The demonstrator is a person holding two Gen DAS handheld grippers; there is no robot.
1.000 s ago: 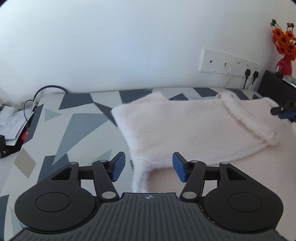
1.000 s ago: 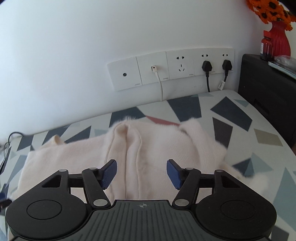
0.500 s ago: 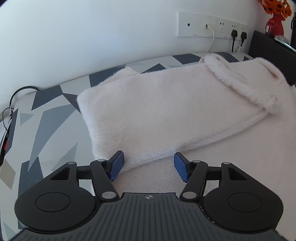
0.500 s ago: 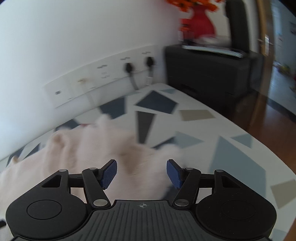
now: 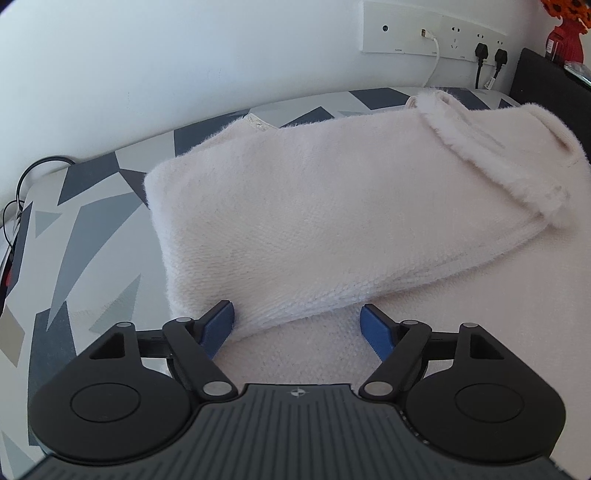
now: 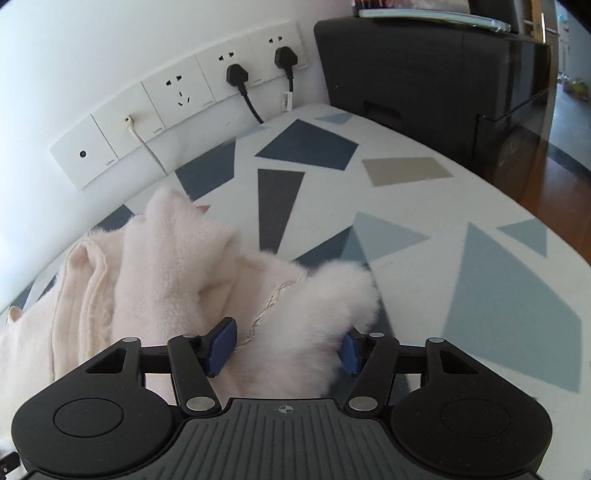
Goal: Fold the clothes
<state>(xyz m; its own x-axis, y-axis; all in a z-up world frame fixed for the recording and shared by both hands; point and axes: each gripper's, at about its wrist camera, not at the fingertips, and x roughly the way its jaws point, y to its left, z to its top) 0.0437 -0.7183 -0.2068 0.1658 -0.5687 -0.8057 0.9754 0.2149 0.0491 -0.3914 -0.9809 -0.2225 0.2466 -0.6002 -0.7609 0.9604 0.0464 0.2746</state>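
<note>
A pale pink fuzzy garment (image 5: pixel 314 221) lies folded over on the patterned surface (image 5: pixel 85 236). My left gripper (image 5: pixel 297 326) hovers low over the near fold edge. Its jaws are opening, the fold's corner lies between the blue pads, and neither pad presses on it. In the right wrist view the same garment (image 6: pixel 177 266) is bunched up, with a fluffy fur end (image 6: pixel 332 295) and a braided trim. My right gripper (image 6: pixel 284 349) straddles that fur end. Its jaws are closing and the fur fills most of the gap, but no firm pinch shows.
A white socket strip (image 6: pixel 177 96) with two black plugs and a white cable runs along the wall. A black cabinet (image 6: pixel 424 66) stands at the surface's right end, with wooden floor beyond. A red vase (image 5: pixel 565 33) sits on it. Dark cables (image 5: pixel 33 177) lie far left.
The left gripper came closer and lower onto the fold edge and its jaws widened. The right gripper swung right and dropped onto the fluffy end, its jaws narrowing around it.
</note>
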